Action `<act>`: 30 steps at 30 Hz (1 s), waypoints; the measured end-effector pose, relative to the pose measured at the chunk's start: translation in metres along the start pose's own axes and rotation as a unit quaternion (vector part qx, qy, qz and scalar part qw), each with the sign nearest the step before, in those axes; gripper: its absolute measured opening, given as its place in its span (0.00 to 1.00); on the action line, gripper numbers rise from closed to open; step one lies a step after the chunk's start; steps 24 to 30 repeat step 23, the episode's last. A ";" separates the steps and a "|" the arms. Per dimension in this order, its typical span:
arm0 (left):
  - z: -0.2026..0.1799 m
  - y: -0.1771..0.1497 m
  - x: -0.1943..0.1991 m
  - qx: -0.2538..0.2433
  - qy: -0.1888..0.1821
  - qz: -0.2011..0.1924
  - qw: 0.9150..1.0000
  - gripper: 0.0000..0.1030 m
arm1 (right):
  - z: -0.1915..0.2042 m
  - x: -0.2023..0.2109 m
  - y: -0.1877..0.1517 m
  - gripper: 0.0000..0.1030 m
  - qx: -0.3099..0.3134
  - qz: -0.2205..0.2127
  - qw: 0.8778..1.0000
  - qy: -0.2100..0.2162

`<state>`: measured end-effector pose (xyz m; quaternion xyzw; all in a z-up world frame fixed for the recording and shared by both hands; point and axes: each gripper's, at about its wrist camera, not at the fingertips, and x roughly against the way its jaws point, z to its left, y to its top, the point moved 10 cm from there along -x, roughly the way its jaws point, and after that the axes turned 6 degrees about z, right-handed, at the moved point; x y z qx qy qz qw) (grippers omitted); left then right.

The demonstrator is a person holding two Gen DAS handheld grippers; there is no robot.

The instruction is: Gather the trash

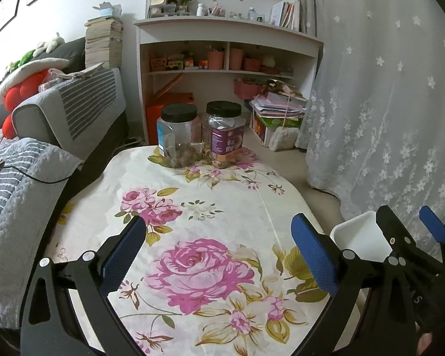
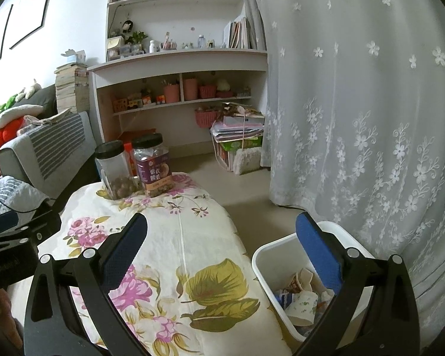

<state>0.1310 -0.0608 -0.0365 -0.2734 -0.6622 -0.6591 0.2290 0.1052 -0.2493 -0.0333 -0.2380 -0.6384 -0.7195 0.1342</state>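
Your left gripper (image 1: 216, 255) hangs over the near end of the bench (image 1: 192, 207), its jaws spread wide with nothing between them but the rose-printed cloth. Your right gripper (image 2: 222, 255) sits the same way, jaws wide apart and holding nothing, one finger over the bench's right edge and the other over the white bin (image 2: 270, 255). That bin stands on the floor just beside the bench's near right corner; inside it you can see crumpled paper cups (image 2: 302, 305), one white with a small green print and another with red and white markings, plus blue-and-white wrapper scraps whose lettering is too small to read. At the far end of the bench two clear jars with black lids stand side by side: the left jar (image 1: 179, 136) holds brown round pieces at its bottom, and the right jar (image 1: 225, 135) carries a purple label with white Chinese characters, 紫衣腰果 as far as you can make out.
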 end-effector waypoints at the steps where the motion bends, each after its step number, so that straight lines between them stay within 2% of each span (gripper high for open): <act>1: 0.000 0.000 0.000 0.000 0.000 0.000 1.000 0.91 | 0.000 0.000 0.000 0.93 0.000 0.000 1.000 0.000; 5: -0.002 0.000 0.001 -0.010 0.001 -0.005 1.000 0.81 | -0.001 0.000 0.000 0.93 0.000 0.000 1.000 0.001; 11: -0.004 -0.001 -0.001 -0.010 -0.010 -0.001 1.000 0.80 | -0.002 -0.001 0.000 0.93 0.001 0.000 1.000 0.000; 21: 0.000 -0.001 0.000 -0.003 -0.003 -0.002 1.000 0.93 | -0.008 -0.004 -0.007 0.93 -0.001 0.003 1.000 -0.003; 30: 0.002 -0.001 0.000 -0.001 -0.001 0.000 1.000 0.93 | -0.009 -0.005 -0.008 0.93 -0.002 0.004 1.000 -0.004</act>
